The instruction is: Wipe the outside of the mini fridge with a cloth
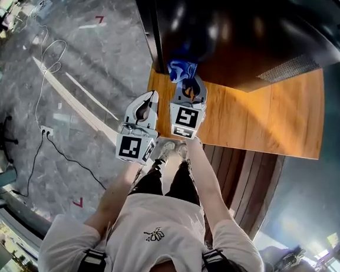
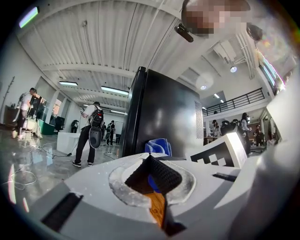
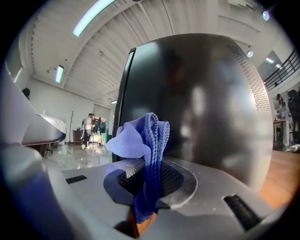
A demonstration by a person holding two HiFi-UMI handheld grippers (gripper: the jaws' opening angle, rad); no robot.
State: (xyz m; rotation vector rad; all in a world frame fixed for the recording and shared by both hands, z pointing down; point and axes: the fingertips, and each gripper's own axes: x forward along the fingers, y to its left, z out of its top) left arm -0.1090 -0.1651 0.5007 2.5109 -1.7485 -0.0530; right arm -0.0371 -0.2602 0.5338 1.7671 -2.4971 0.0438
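The black mini fridge [image 1: 238, 38] stands at the back of a wooden platform [image 1: 266, 123]. My right gripper [image 1: 189, 82] is shut on a blue cloth [image 1: 180, 69], which bunches up above the jaws right at the fridge's near left corner. In the right gripper view the cloth [image 3: 140, 136] stands up from the right gripper [image 3: 149, 164] in front of the glossy fridge side [image 3: 201, 93]. My left gripper [image 1: 154, 95] hangs just left of the right one, off the platform's edge, shut with nothing in it. In the left gripper view, the left gripper [image 2: 151, 159] points at the fridge [image 2: 164, 112] and the cloth [image 2: 158, 146].
Grey stone floor lies left of the platform, with white and black cables [image 1: 46, 62] and a power strip [image 1: 45, 130]. Several people [image 2: 91, 131] stand far off in the hall. The right gripper's marker cube [image 2: 225, 152] sits close on the left gripper's right.
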